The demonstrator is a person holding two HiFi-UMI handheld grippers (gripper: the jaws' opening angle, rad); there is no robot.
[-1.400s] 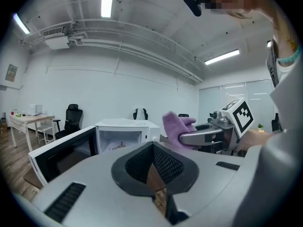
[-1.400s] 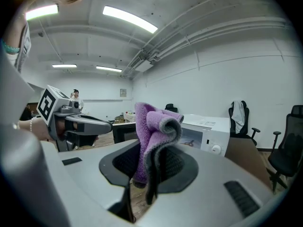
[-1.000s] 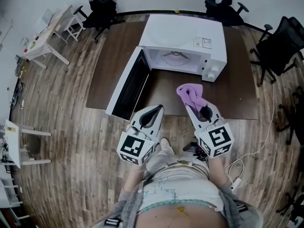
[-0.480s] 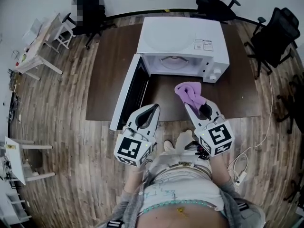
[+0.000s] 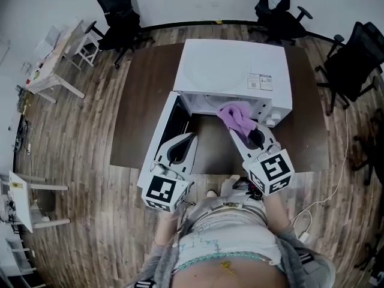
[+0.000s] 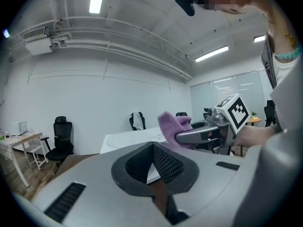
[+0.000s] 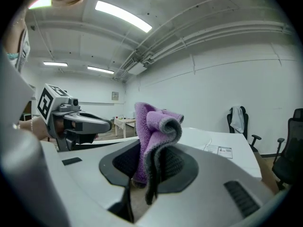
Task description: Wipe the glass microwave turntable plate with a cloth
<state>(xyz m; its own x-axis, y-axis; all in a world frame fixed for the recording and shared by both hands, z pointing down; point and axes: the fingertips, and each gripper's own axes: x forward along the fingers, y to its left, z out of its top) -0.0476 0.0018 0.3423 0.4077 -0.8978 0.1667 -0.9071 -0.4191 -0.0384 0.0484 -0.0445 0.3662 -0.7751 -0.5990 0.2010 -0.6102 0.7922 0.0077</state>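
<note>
A white microwave (image 5: 231, 71) stands on a brown table (image 5: 135, 101) with its door (image 5: 163, 140) swung open to the left. The glass turntable plate inside is hidden from the head view by the oven's top and the cloth. My right gripper (image 5: 238, 129) is shut on a folded purple cloth (image 5: 235, 116), which sits at the mouth of the cavity. From the right gripper view the cloth (image 7: 154, 131) stands up between the jaws. My left gripper (image 5: 189, 137) is shut and empty, just in front of the open door. The left gripper view shows the cloth (image 6: 173, 124) off to its right.
Black office chairs (image 5: 120, 11) (image 5: 354, 59) stand around the table on the wood floor. A small white table (image 5: 51, 59) is at the far left. A white cable (image 5: 312, 203) lies on the floor at my right.
Both grippers have moved forward toward the microwave. The cloth, earlier over the table in front of the oven, is now at the cavity's opening.
</note>
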